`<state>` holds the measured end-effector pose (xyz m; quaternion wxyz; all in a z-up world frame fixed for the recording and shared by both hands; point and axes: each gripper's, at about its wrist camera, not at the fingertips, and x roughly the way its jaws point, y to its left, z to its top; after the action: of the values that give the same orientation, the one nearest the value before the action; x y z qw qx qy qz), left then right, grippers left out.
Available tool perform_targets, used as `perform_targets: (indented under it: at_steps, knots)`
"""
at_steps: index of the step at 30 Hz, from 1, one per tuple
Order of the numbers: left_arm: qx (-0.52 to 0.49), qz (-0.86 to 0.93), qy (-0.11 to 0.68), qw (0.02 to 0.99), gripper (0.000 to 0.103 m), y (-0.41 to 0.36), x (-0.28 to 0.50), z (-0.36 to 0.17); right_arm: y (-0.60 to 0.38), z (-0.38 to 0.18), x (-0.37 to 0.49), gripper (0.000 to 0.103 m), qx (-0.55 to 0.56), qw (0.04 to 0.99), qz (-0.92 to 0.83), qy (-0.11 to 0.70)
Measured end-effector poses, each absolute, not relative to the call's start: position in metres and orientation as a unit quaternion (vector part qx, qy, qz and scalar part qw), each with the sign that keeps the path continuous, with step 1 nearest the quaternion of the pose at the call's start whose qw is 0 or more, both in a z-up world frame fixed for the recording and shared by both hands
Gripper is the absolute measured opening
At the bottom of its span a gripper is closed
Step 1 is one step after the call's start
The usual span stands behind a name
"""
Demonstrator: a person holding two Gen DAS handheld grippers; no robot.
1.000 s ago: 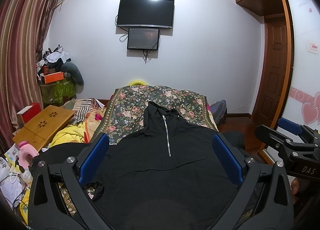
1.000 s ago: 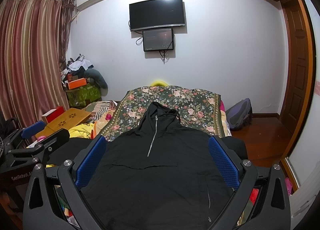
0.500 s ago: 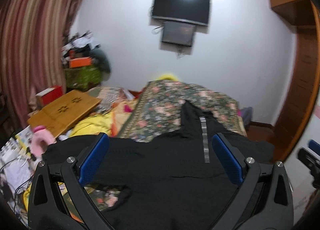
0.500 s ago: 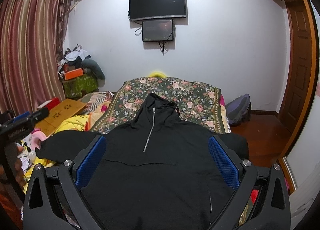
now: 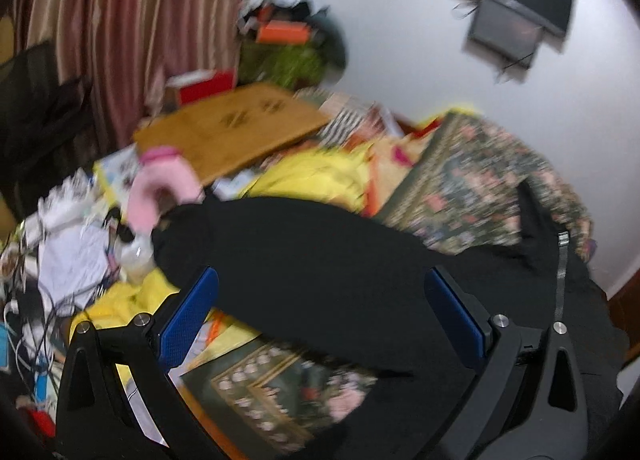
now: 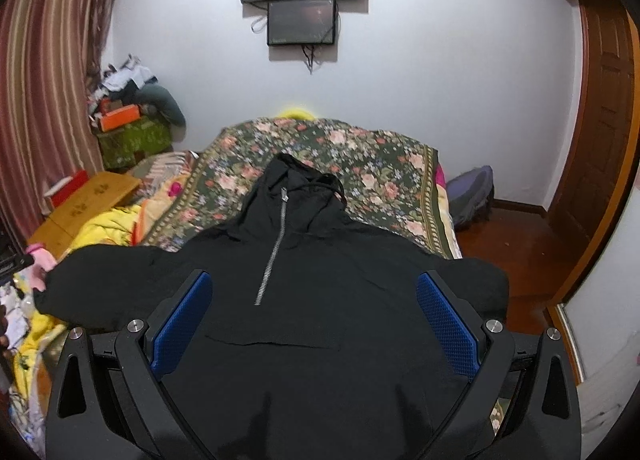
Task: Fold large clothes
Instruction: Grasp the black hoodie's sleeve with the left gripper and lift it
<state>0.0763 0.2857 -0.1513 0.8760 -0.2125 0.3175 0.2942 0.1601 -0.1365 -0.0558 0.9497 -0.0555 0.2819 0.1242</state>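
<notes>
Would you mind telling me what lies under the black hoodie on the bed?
The black hoodie lies on a floral bedspread, visible around its hood. Its left sleeve overlaps yellow fabric. Anything directly beneath the body is covered.

Black hoodie (image 6: 320, 300) hem cut off below; left view blurred.

access around bed: left side crowded, right side open

black hoodie (image 6: 320, 300) lies flat over the floral bedspread (image 6: 360, 156), open air above it. left sleeve (image 5: 280, 244) reaches into clutter: pink bottle (image 5: 160, 188), papers and cables (image 5: 72, 268), yellow cloth (image 5: 320, 176), wooden lap table (image 5: 232, 128) close behind. right of the bed, bare wood floor (image 6: 516, 244); backpack (image 6: 472, 196) by the wall.
</notes>
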Motion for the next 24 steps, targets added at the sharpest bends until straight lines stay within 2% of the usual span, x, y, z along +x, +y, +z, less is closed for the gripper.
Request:
perform_targets:
  at_steps: [8,17,20,22,24]
  knots:
    - [-0.347,0.282,0.395,0.803,0.103,0.356,0.076,-0.242,-0.133,-0.078,0.180,0.101,-0.047,0.934,0.124,0.331]
    - [-0.478,0.237,0.402,0.744,0.084,0.392,0.081,-0.305,-0.134,-0.092,0.193,0.101,-0.048,0.924,0.117,0.360]
    - [-0.491,0.244,0.397,0.736,0.068,0.401,0.086,-0.315,-0.135,-0.093,0.195,0.101,-0.045,0.923,0.114,0.365]
    - [-0.493,0.247,0.387,0.739,0.053,0.405,0.090,-0.313,-0.136,-0.093,0.197,0.101,-0.041,0.922,0.113,0.367]
    - [-0.471,0.252,0.386,0.752,0.044,0.404,0.097,-0.305,-0.138,-0.092,0.197,0.101,-0.038,0.922,0.113,0.369]
